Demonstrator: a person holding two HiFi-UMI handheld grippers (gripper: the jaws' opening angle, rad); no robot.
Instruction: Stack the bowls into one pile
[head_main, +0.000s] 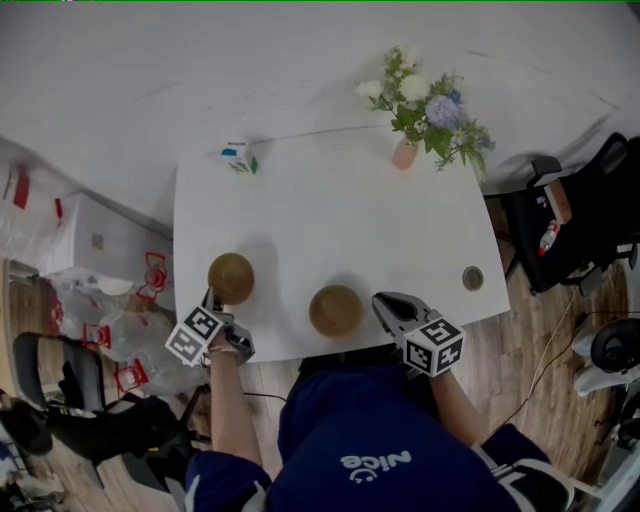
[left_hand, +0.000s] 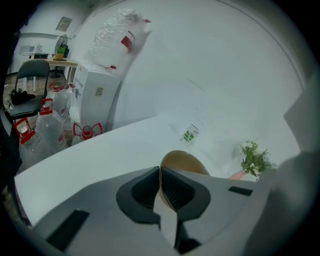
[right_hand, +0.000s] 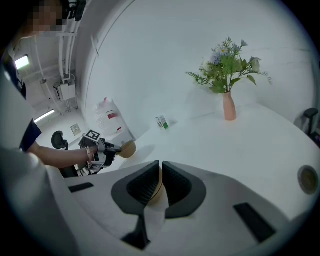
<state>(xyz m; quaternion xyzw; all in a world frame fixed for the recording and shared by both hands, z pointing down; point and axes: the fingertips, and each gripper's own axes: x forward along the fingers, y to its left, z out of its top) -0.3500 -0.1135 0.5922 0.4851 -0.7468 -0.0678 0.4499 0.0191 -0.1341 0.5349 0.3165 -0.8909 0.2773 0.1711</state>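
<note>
At the lower edge of the bench (head_main: 330, 210), the left bowl (head_main: 231, 277) is being clenched by its rim in the left tool (head_main: 213, 298), the right bowl (head_main: 336, 310) in the right tool (head_main: 380, 303), likely for stacking.

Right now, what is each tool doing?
Left tool: closed on the rim of the left bowl.
Right tool: closed on the rim of the right bowl.

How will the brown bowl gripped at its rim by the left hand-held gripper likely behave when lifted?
The left bowl looks thin-walled: the left hand-held gripper has its jaws almost together on the rim, so it is probably light. Held at one edge only, it may tilt downward. Its smooth wall might slip out of the grip.
</note>
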